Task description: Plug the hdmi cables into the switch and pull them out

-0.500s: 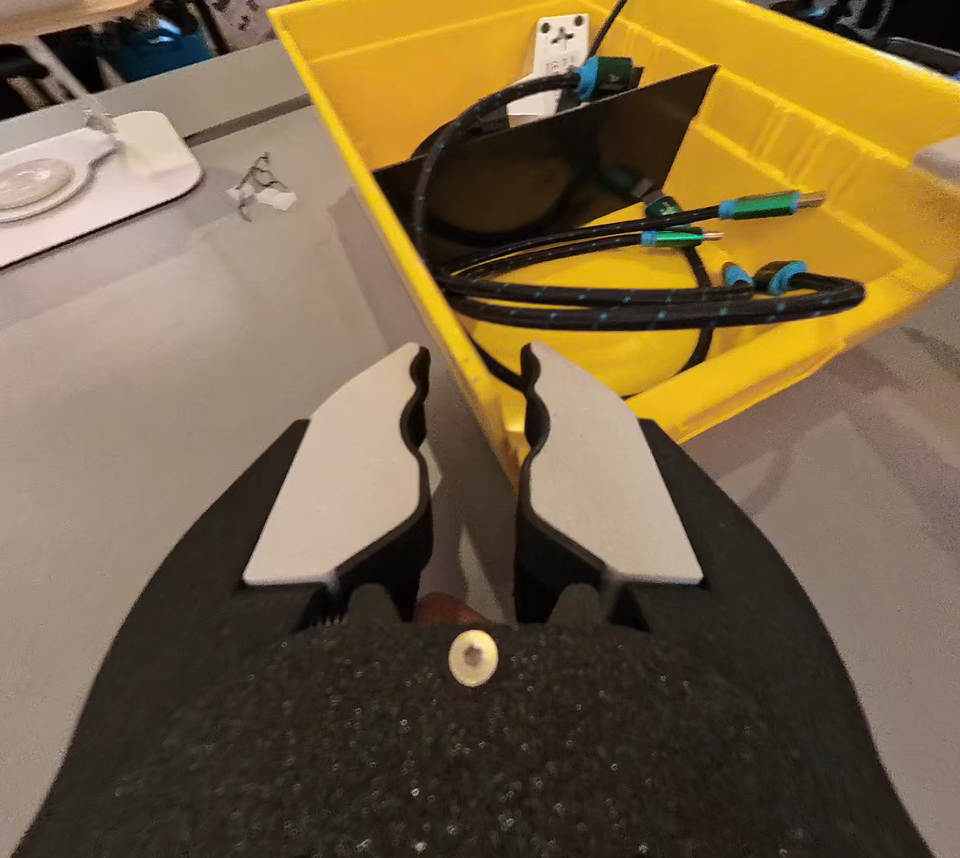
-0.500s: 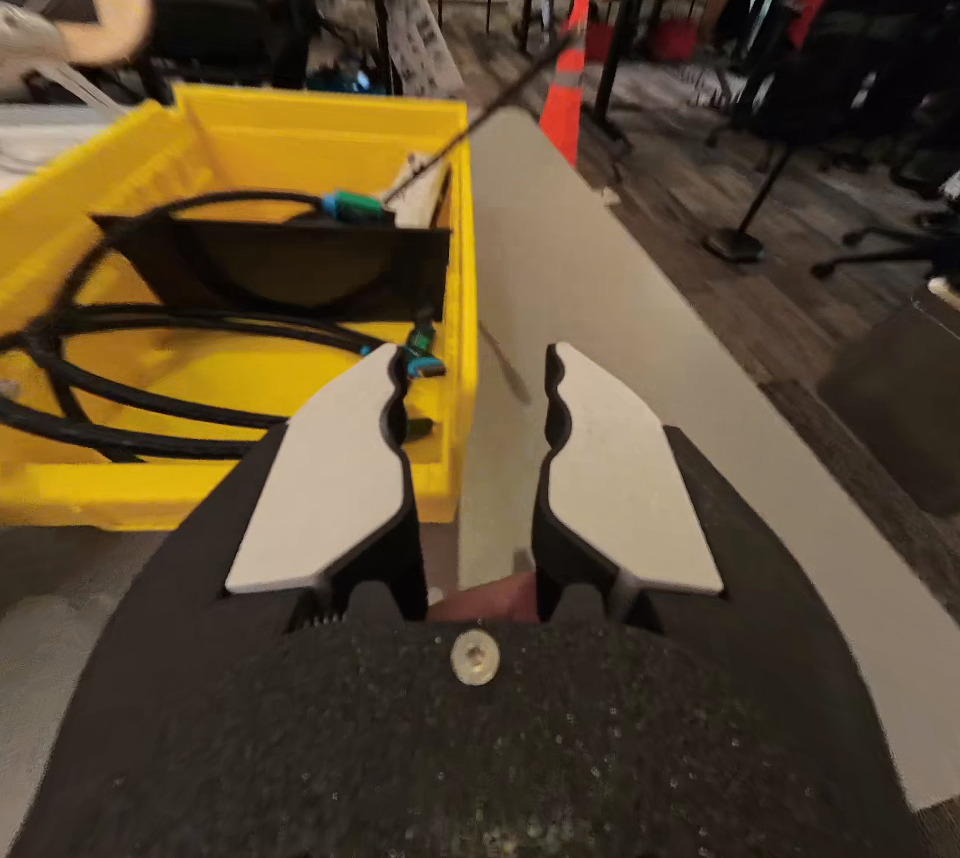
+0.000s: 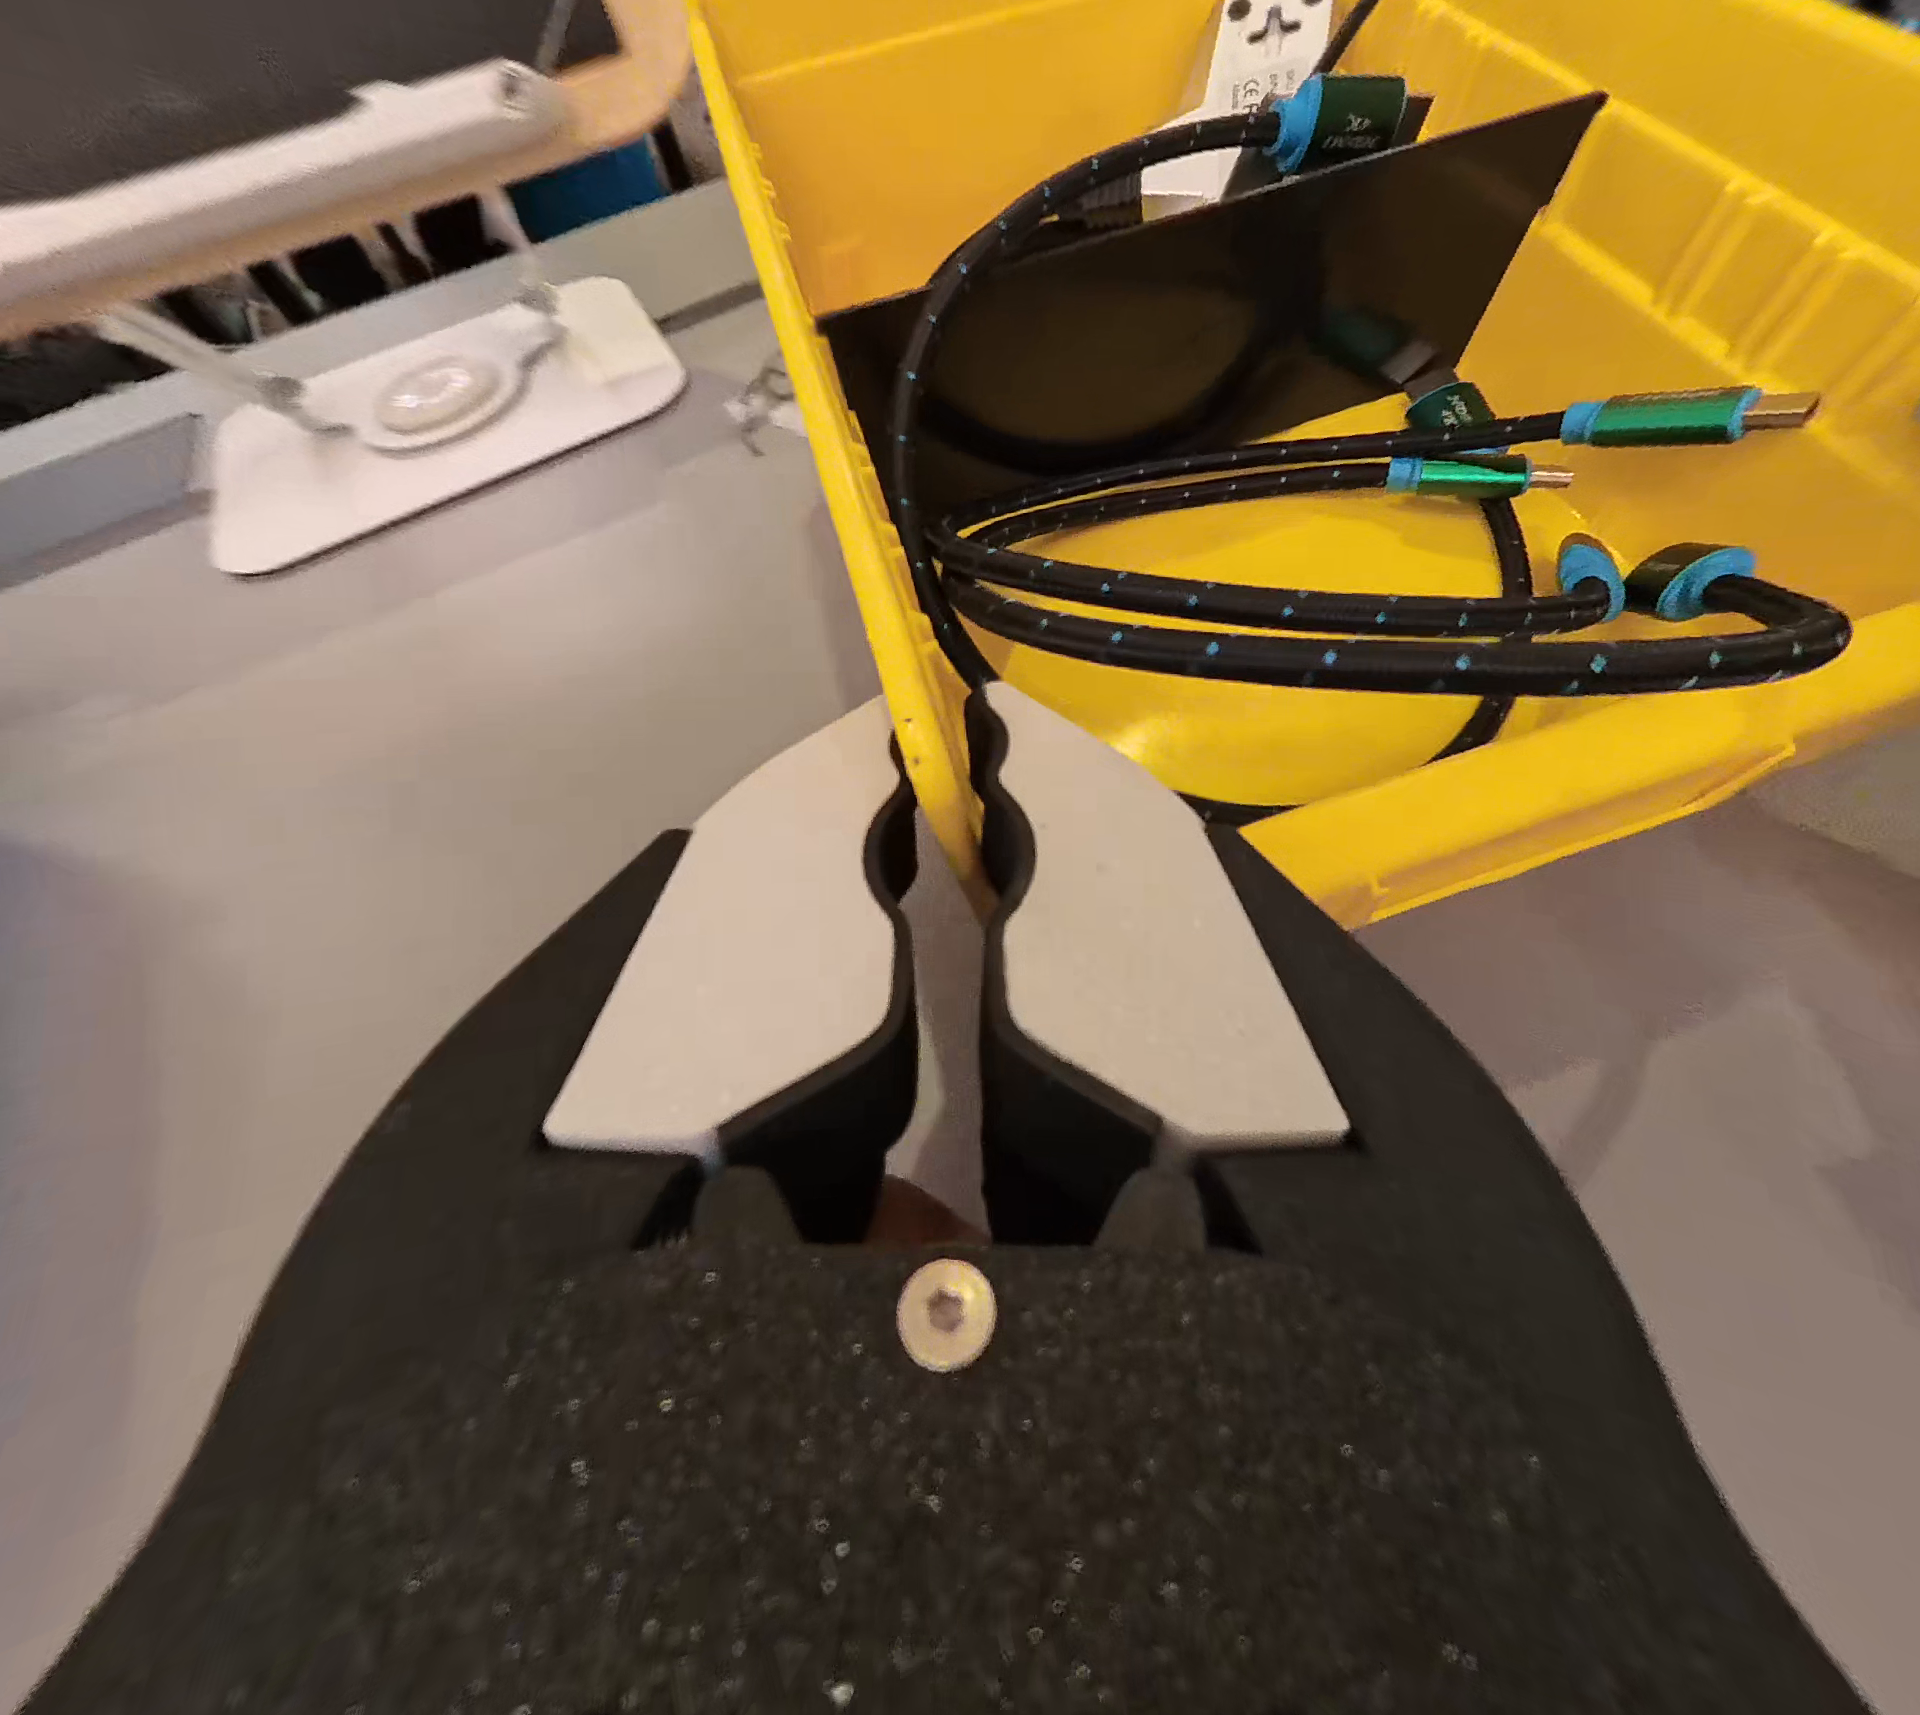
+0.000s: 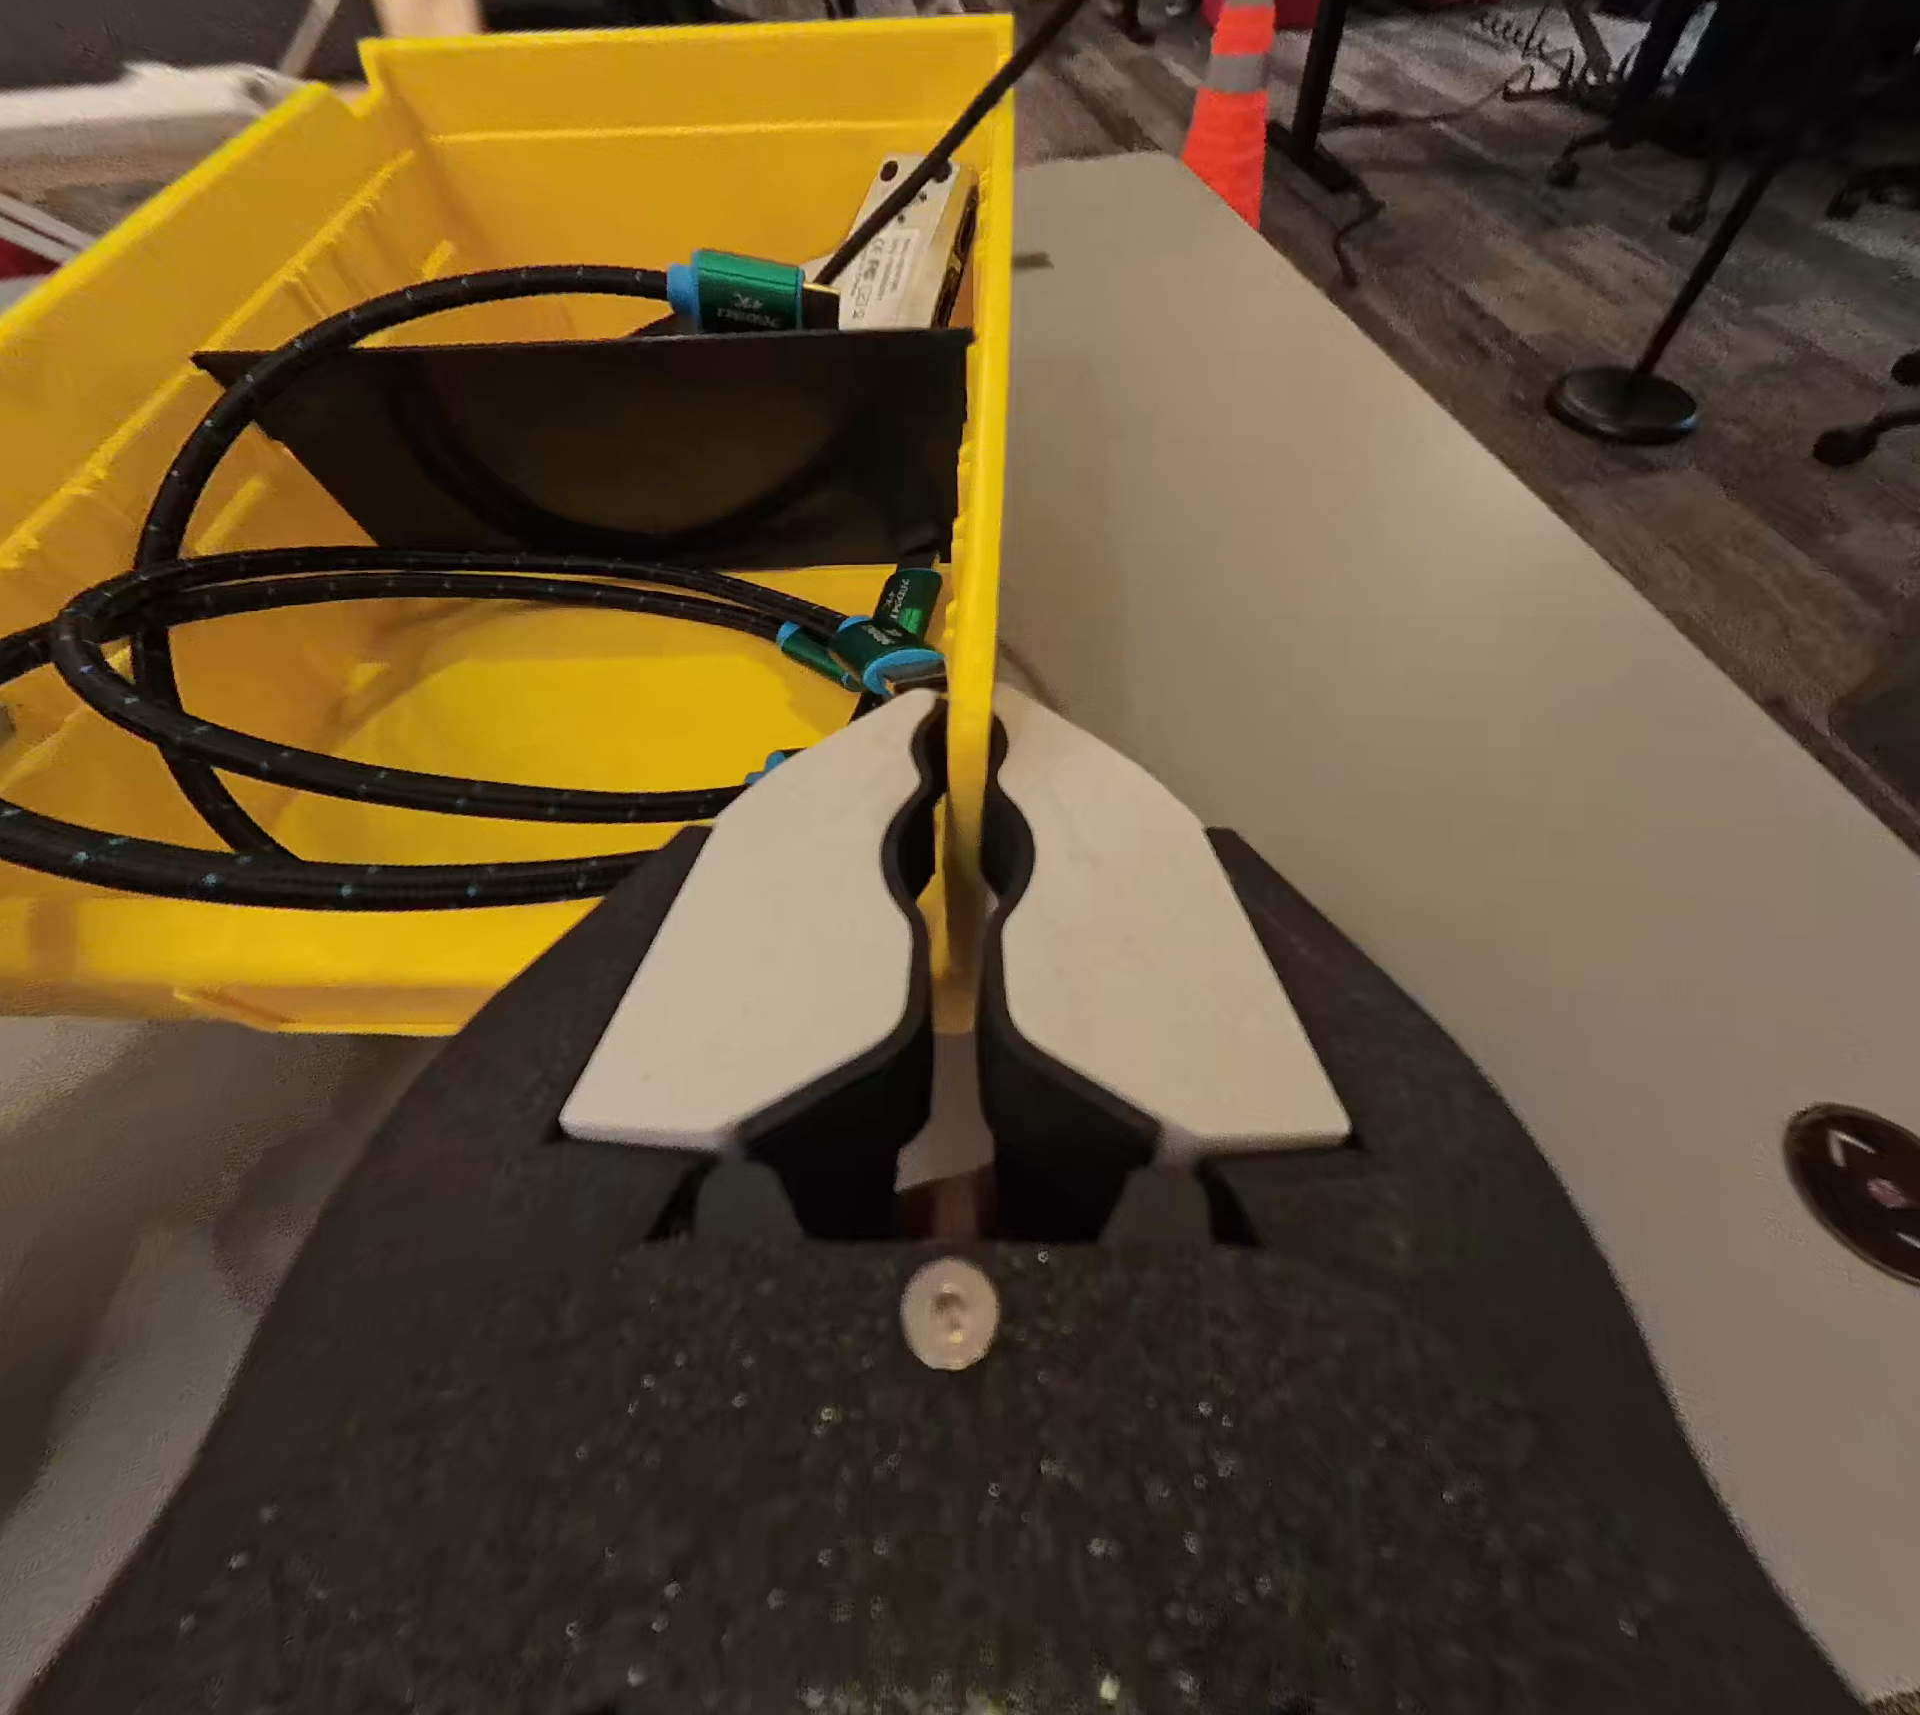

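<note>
Bin: yellow plastic bin (image 3: 1039, 34) standing on the table, open at the top.
Divider: black divider (image 4: 623, 439) set upright across the inside of the bin.
Table: grey table (image 3: 364, 782) under the bin; a round dark socket (image 4: 1860, 1187) is set into its top, seen in the right wrist view.
Stand: white flat stand (image 3: 436, 429) on the table, well apart from the bin.
Cone: orange traffic cone (image 4: 1242, 44) with grey bands, on the floor beyond the table.
Floor: grey wood-look floor (image 4: 1507, 231) with black chair and stand bases on it.
</note>
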Tool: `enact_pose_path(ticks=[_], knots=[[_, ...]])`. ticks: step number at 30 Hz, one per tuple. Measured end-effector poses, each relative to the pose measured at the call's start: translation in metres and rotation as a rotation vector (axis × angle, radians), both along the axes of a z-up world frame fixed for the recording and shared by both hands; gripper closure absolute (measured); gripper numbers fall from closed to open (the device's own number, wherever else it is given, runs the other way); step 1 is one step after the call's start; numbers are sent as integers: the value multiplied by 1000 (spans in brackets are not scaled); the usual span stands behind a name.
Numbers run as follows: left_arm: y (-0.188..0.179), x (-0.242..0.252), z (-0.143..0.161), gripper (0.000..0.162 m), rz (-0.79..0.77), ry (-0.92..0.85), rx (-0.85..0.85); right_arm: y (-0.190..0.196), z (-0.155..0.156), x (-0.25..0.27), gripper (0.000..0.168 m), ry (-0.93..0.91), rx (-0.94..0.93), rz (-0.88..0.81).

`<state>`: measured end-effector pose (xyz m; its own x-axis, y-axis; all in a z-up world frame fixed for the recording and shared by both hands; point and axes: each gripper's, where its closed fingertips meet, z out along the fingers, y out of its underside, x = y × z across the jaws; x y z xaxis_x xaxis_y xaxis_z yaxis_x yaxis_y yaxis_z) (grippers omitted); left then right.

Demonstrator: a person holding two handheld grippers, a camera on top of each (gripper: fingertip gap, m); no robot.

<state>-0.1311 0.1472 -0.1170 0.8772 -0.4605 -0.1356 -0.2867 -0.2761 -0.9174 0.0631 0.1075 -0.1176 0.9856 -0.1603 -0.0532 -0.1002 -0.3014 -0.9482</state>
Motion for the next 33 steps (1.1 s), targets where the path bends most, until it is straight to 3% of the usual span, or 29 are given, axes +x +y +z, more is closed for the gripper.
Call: enact_pose_path(ticks=[6,13,18,20,22,27,31,33], knots=[[-4,-97,10,155,103,-8,18,14,21,-92,166,-40,46,125],[-4,-193,-18,155,232,47,-62,38,-16,-190,166,-36,-50,257],[-7,-207,-29,151,218,14,-99,38,-27,-208,162,-164,-36,336],[-20,-208,-15,136,173,-62,-98,31,-26,-212,156,-162,-33,411],[-41,-224,2,136,165,-114,-90,17,-20,-206,152,-187,-12,455],[-86,-347,11,136,352,-206,-86,-20,24,-201,152,-149,175,497],[-84,-484,1,132,606,-246,-87,-61,34,-281,144,-65,116,791],[-67,-520,2,132,635,-310,-78,-86,29,-333,142,-38,68,964]])
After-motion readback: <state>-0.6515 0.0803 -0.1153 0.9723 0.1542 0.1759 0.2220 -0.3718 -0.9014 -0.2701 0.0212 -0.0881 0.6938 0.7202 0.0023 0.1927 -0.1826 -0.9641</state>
